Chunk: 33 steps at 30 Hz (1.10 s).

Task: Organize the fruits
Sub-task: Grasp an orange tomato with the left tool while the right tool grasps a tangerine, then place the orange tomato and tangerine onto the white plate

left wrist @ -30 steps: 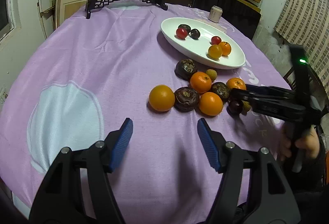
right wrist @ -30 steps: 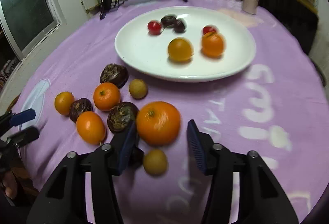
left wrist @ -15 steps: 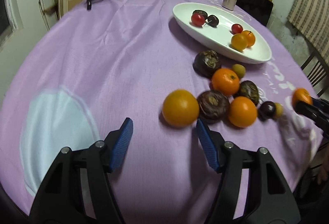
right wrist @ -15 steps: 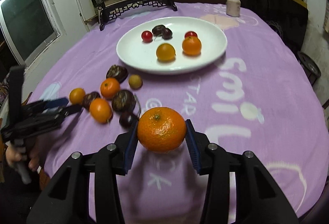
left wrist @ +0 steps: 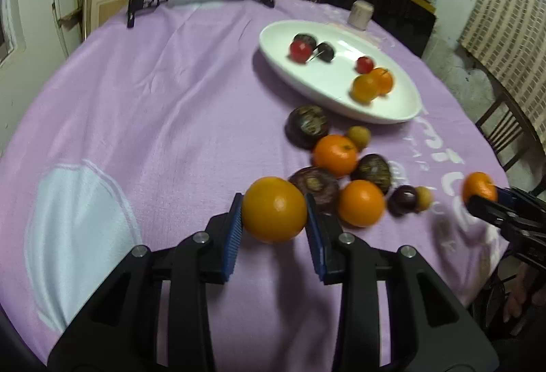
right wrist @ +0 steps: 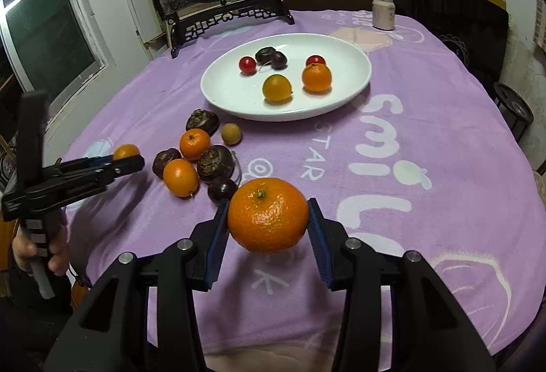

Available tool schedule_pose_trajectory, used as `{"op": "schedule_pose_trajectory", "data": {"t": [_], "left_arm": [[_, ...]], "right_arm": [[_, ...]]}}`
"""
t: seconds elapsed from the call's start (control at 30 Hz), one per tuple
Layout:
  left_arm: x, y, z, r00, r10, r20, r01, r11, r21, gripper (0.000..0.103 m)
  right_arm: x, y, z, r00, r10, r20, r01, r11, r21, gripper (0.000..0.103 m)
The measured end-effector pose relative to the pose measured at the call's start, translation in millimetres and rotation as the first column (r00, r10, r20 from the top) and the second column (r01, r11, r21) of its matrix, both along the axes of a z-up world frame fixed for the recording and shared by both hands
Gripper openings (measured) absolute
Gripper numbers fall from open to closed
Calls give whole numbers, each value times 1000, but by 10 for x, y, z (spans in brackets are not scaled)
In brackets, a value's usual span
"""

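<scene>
My left gripper (left wrist: 274, 224) is closing across the middle of a firm, smooth, light orange (left wrist: 274, 209) just short of the plate (left wrist: 392, 114). My right gripper (right wrist: 268, 232) is gripping a pebbly, slightly soft tangerine (right wrist: 268, 214) likewise.

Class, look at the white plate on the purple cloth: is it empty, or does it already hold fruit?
Holding fruit. The white plate carries six pieces: two orange, two red, two dark.

Left tool (left wrist: 274, 223) closing on yellow-orange fruit (left wrist: 274, 209) — blue pads touching, white plate (left wrist: 392, 114) beyond

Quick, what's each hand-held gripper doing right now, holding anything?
Left hand-held gripper: closing on a yellow-orange fruit, pads against it.
Right hand-held gripper: shut on a tangerine.
</scene>
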<state>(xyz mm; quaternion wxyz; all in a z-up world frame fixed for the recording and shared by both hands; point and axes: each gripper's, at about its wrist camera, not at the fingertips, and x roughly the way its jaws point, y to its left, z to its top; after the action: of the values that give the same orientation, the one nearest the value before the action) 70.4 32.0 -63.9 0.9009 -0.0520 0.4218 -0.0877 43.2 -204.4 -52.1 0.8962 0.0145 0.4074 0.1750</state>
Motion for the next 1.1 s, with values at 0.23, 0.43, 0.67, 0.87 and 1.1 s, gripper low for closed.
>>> {"op": "schedule_pose_trajectory", "data": {"t": [0.23, 0.43, 0.67, 0.87, 1.1], "left_arm": [[-98, -161, 266, 995, -82, 51, 83, 996, -24, 35], [353, -385, 447, 993, -109, 52, 108, 994, 20, 35], [1434, -550, 617, 998, -59, 15, 58, 998, 25, 35], [2116, -650, 590, 999, -30, -30, 29, 1000, -8, 35], [2333, -645, 379, 997, -36, -71, 32, 998, -49, 36]], "right_arm": [[73, 62, 15, 1000, 14, -5, -14, 1000, 8, 45], [434, 211, 148, 999, 25, 24, -24, 999, -31, 45], [1360, 366, 331, 999, -5, 34, 7, 997, -81, 45], [2196, 406, 229, 999, -48, 5, 48, 989, -142, 45], [2413, 375, 56, 998, -46, -34, 42, 991, -126, 45]]}}
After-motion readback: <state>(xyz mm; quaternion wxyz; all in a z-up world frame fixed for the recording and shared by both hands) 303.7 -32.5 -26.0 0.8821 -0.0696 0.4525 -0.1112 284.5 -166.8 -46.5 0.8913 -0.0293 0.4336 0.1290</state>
